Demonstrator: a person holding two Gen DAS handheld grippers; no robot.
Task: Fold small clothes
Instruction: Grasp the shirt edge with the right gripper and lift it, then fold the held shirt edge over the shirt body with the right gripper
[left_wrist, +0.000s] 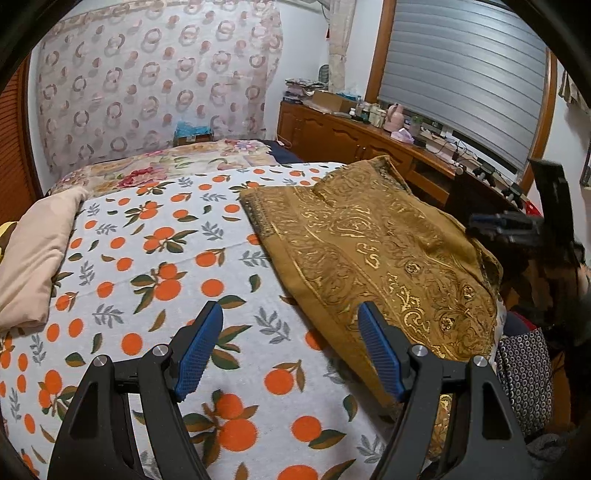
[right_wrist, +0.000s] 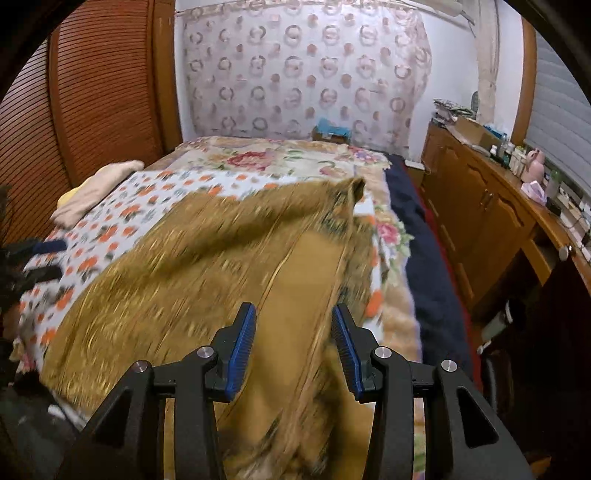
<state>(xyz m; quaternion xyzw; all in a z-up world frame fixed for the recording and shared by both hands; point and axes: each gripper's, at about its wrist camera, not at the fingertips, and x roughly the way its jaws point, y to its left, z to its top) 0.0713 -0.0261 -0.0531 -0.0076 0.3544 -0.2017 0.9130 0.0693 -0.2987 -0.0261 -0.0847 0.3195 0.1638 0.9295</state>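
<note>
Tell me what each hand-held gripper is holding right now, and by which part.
Nothing. The left hand-held gripper is open above the bedspread; the right hand-held gripper is open over the brown cloth, pads not pressing it.

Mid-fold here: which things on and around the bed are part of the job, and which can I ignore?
Job: mustard gold-patterned cloth, left gripper, right gripper.
Ignore: folded beige cloth, orange-print sheet, wooden sideboard clutter.

Motion-blurred brown cloth (right_wrist: 207, 266)
</note>
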